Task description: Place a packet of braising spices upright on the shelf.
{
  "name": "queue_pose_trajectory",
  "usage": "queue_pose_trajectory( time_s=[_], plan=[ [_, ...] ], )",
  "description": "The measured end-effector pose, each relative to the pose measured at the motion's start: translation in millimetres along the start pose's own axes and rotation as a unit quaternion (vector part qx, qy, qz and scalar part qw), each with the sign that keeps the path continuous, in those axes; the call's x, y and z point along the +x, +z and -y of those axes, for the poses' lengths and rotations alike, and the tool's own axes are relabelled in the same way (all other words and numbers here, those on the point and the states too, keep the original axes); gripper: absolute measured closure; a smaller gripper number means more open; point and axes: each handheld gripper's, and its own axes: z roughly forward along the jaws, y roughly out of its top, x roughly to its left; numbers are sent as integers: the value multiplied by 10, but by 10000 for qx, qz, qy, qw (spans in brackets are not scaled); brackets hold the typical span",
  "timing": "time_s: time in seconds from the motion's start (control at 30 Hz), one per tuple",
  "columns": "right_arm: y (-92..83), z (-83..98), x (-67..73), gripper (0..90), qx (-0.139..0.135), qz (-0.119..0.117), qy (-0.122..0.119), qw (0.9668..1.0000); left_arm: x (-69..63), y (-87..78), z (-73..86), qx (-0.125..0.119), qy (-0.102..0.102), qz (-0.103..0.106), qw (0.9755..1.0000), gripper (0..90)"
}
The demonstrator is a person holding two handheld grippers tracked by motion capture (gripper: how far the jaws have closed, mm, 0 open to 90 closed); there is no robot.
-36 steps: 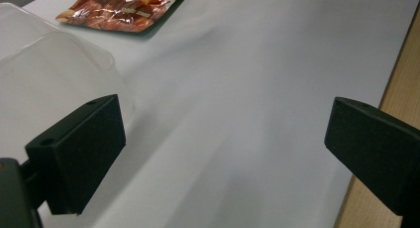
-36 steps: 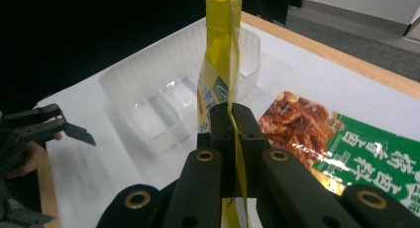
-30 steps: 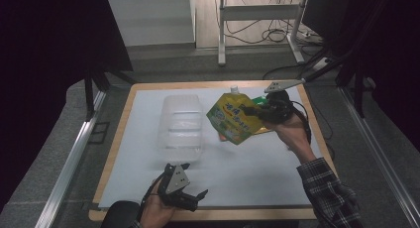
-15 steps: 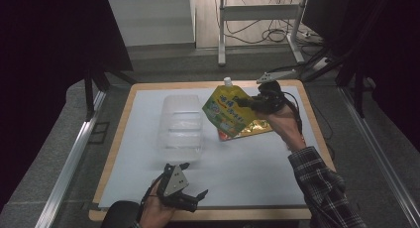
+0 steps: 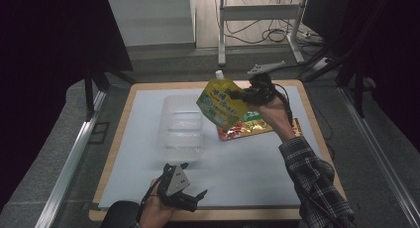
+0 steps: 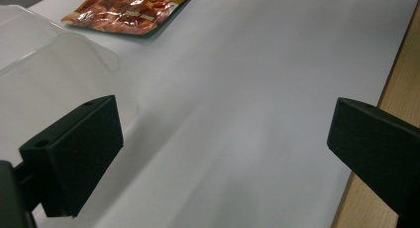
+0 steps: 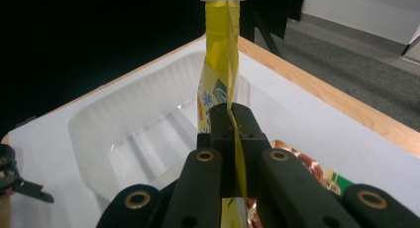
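My right gripper (image 5: 238,95) is shut on the edge of a yellow-green spouted pouch (image 5: 220,105) and holds it in the air just right of the clear plastic tray (image 5: 181,128). In the right gripper view the pouch (image 7: 220,74) stands edge-on between the pinched jaws, white cap up, with the tray (image 7: 148,134) below and beyond it. A red-and-gold flat packet (image 5: 252,128) lies on the white mat under that hand. My left gripper (image 5: 190,194) rests at the table's front edge with its jaws wide apart and nothing between them; its own view shows the tray's corner (image 6: 54,64) and the packet (image 6: 124,12) farther off.
A white mat (image 5: 247,163) covers the wooden table (image 5: 317,139). Grey carpet strips and metal rails flank the table. A white stand's legs (image 5: 223,39) and cables lie on the floor behind.
My right hand has carried the pouch leftward, from over the red packet to beside the clear tray. The left gripper has stayed in place.
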Motion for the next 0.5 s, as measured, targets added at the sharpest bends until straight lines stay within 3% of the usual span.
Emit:
queue_pose_trajectory(
  time_s=[0.5],
  plan=[
    [248, -162, -25, 890, -111, -57, 54, 9999, -11, -10, 0, -61, -3, 45, 10000, 2]
  ],
)
